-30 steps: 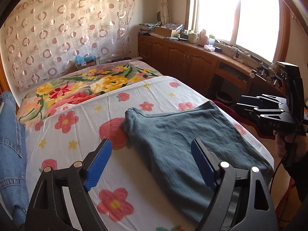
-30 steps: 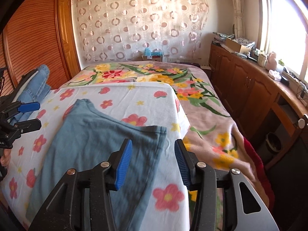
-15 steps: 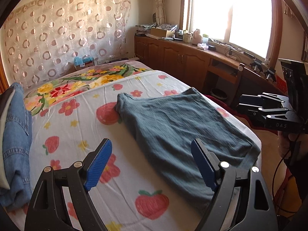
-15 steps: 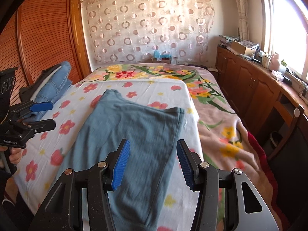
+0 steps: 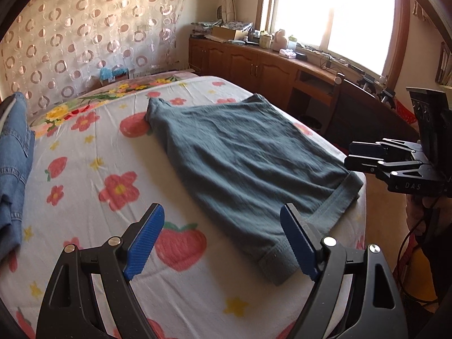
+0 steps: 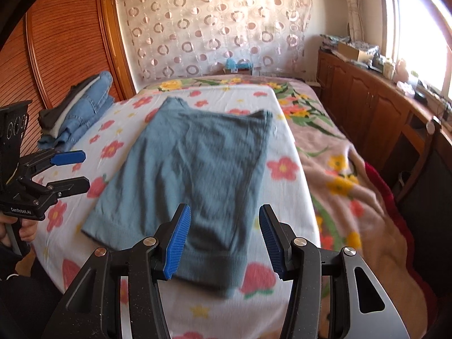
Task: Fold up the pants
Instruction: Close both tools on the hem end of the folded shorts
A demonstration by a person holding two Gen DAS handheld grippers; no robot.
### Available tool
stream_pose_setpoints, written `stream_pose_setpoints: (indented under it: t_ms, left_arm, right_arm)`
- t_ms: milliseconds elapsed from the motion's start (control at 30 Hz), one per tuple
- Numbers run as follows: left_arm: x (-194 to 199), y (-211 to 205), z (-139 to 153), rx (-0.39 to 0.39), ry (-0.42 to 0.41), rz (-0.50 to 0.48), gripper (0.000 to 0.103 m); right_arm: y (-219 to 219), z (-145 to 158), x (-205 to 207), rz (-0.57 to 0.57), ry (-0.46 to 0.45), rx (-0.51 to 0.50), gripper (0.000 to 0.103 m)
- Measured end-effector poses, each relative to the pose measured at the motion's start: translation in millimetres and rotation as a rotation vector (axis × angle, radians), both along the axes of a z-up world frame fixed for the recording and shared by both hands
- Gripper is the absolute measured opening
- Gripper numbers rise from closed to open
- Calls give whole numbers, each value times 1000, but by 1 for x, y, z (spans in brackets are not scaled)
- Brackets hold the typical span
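Observation:
Grey-blue pants (image 5: 243, 158) lie folded flat on the flowered bed sheet (image 5: 93, 169), waistband toward me; they also show in the right wrist view (image 6: 192, 169). My left gripper (image 5: 223, 240) is open and empty, held above the sheet just short of the waistband's left end. My right gripper (image 6: 223, 240) is open and empty, above the near right part of the waistband. Each gripper shows in the other's view: the right one (image 5: 367, 155) past the bed's right edge, the left one (image 6: 67, 169) at the bed's left side.
A stack of folded blue jeans (image 6: 76, 110) lies at the bed's left edge by the wooden wardrobe (image 6: 65, 48). A flowered pink blanket (image 6: 339, 175) covers the bed's right side. Wooden cabinets (image 5: 254, 65) with clutter run under the window.
Both grippers have pulled back toward the near end of the bed and away from the pants. The whole garment and its waistband are now in view. The jaws stayed open.

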State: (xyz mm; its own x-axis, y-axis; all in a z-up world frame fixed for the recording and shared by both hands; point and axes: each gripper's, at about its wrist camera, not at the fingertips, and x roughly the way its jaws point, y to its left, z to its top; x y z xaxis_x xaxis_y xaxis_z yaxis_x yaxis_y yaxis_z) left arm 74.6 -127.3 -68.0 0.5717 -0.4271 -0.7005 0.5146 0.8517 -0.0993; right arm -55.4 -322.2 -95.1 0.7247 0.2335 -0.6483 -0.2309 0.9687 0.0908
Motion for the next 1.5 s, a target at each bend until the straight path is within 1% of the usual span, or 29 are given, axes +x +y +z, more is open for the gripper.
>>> stream_pose_setpoints:
  t_ms: [267,367,433,467,533,600,667,733,767,800,867,933,1000,1067,1167,1333,1400,1500]
  left_arm:
    - [-15,-6,-16,6,48,-17,85]
    - [-21,-6,-21,-4,64,-22,85]
    - [-25,-5,-23,-22,74,-27,77]
    - [-26,-5,-23,-27,79,-28,71]
    - [-28,-7,-24,-37,82,-37,64]
    - [-30,-8,-24,-49,83,-48,53]
    - [-31,-10,-24,-56,91,-59,46]
    - [-30,-12,-27,-57,101,-62,45]
    - [-30,-13,-28,-58,107,-62,43]
    - [-30,-13,-30,-62,115,-64,39]
    - [-29,-14,-31,-68,126,-67,33]
    - [-30,-15,-31,-72,124,-72,28]
    - [-31,-15,-30,-73,115,-73,20]
    - [-32,-12,-27,-84,107,-72,18]
    - [-33,-11,-23,-91,104,-70,18]
    - [-31,-11,-28,-86,122,-65,18]
    - [-31,-11,-29,-86,130,-63,18]
    - [-30,-11,-31,-87,138,-60,18]
  right_arm:
    - [-5,-5,-6,-28,41,46,52]
    - [-5,-7,-8,-25,49,56,52]
    - [-4,-9,-11,-23,54,57,52]
    - [-3,-10,-12,-22,56,57,52]
    - [-2,-11,-14,-23,57,57,52]
    - [-2,-11,-15,-23,56,61,52]
    - [-2,-10,-15,-22,51,62,52]
    - [-3,-9,-16,-24,39,63,51]
    - [-4,-8,-17,-24,34,66,44]
    - [-3,-10,-18,-23,34,68,42]
    - [-2,-11,-17,-21,34,69,37]
    - [0,-15,-15,-23,46,60,36]
    - [1,-19,-13,-30,56,48,28]
    - [0,-20,-12,-34,63,48,23]
    - [-1,-15,-14,-27,63,59,22]
    - [0,-16,-15,-30,70,53,23]
    - [1,-18,-14,-40,79,45,31]
    - [2,-21,-12,-48,90,36,34]
